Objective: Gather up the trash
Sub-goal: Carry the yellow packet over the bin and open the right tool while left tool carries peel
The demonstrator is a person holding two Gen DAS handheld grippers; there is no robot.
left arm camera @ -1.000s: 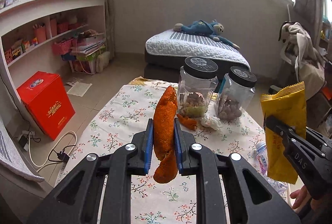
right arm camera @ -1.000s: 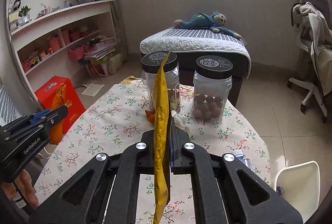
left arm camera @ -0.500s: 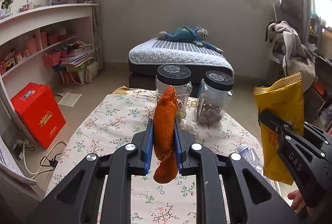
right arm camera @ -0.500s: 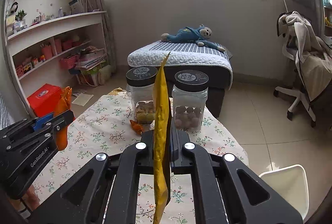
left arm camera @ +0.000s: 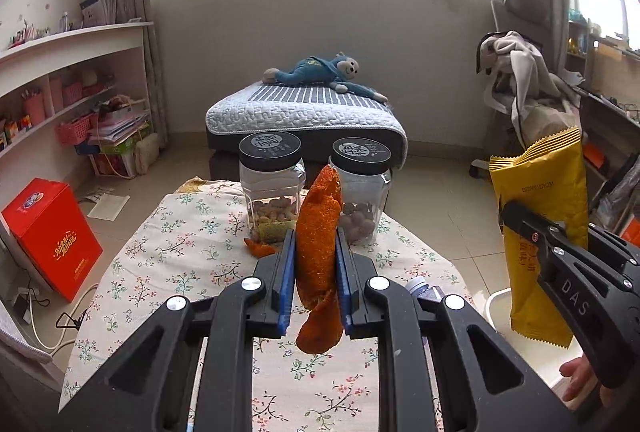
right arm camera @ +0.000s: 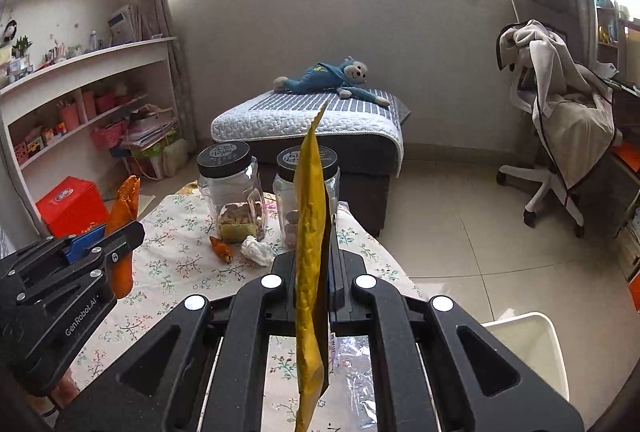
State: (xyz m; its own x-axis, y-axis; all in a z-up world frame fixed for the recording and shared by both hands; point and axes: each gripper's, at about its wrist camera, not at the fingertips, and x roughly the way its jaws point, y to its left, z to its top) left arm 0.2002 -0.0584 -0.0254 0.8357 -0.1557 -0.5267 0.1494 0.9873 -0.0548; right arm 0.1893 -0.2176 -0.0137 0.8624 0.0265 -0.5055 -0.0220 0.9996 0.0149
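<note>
My left gripper [left arm camera: 316, 252] is shut on an orange wrapper [left arm camera: 319, 256] and holds it upright above the floral table [left arm camera: 180, 260]. My right gripper [right arm camera: 312, 256] is shut on a yellow snack bag [right arm camera: 310, 272], seen edge-on; the bag also shows in the left wrist view [left arm camera: 540, 224]. A small orange scrap [right arm camera: 221, 249] and a crumpled white tissue [right arm camera: 258, 250] lie on the table in front of the jars. A plastic water bottle [left arm camera: 418, 286] lies near the table's right edge. A white bin [right arm camera: 528, 344] stands on the floor right of the table.
Two clear jars with black lids [left arm camera: 272, 188] [left arm camera: 362, 188] stand at the table's far end. Behind them is a bed [left arm camera: 304, 116] with a blue plush toy. A red box [left arm camera: 52, 236] and shelves are on the left, a draped chair [right arm camera: 560, 120] on the right.
Both grippers have pulled back and risen with their trash still held; the table and jars now look farther away, and the white bin has come into view at the right.
</note>
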